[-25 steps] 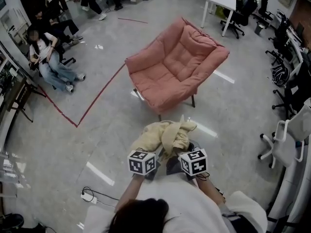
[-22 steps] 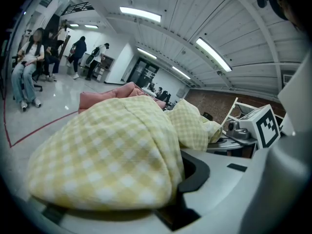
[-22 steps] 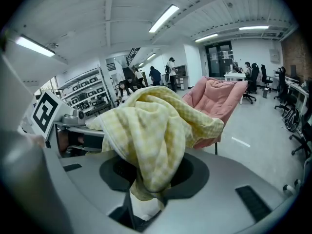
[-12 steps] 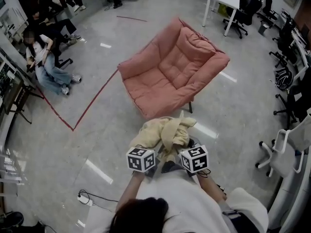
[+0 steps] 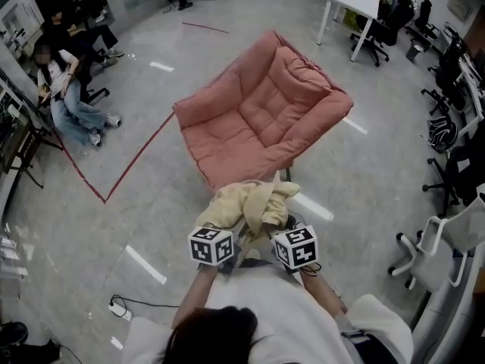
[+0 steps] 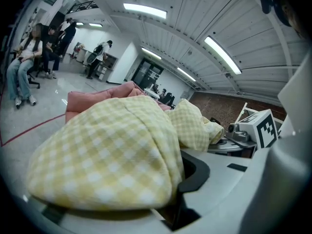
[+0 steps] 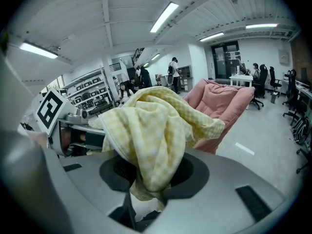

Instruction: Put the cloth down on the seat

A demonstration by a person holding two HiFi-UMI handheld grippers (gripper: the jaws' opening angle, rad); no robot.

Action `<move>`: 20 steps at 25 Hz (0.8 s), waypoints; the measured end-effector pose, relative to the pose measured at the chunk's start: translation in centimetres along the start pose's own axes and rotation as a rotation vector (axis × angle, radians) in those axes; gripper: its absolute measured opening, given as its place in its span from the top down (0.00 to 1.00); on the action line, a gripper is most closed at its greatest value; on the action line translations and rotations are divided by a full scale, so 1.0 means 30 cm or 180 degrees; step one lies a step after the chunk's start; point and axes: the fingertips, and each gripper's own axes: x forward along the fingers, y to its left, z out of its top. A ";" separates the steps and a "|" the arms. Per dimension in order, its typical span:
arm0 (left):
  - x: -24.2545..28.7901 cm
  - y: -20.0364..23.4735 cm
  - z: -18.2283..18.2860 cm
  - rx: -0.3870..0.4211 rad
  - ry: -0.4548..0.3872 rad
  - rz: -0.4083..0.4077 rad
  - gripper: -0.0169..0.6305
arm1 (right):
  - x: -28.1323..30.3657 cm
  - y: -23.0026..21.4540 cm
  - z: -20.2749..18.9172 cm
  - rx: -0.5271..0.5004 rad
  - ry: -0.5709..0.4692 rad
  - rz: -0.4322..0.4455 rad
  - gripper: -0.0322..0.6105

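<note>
Although the fingers of the left gripper [image 6: 176,201] are largely draped by fabric, they are seen to be clamped on a fold of the yellow checked cloth [image 6: 112,150]; the fingers of the right gripper [image 7: 148,191] are likewise closed on a bunched tail of the same cloth, which is drawn down into the gap between them; the cloth is thus carried in the air by both grippers, heaped over their fronts.

Over the last second the grip has not altered; what has changed is position: the pink seat [image 5: 258,120] has been brought closer, and in the head view the far edge of the cloth now overlaps the front edge of the cushion, where bare floor [image 5: 151,226] was previously visible between them. It is judged that the approach is nearly complete, though the cloth is not yet held over the cushion proper, and no release has begun.

The clamped fingers and the check pattern are shown only by the gripper views; in the head view the fingers are hidden beneath the cloth. The relation of cloth to seat is given plainly only by the head view; in the left gripper view only a strip of pink is visible above the cloth.
</note>
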 end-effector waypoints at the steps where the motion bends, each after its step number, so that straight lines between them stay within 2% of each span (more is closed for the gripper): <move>1: 0.010 -0.004 0.002 -0.0006 0.0002 -0.0001 0.80 | -0.001 -0.011 0.002 -0.0006 0.0003 0.0002 0.71; 8: 0.072 -0.026 -0.011 -0.0047 0.0049 0.0003 0.80 | -0.008 -0.073 -0.016 -0.0001 0.0040 -0.0005 0.71; 20: 0.086 0.020 -0.001 -0.0084 0.0075 0.0017 0.80 | 0.037 -0.075 -0.009 0.0022 0.0072 0.0000 0.71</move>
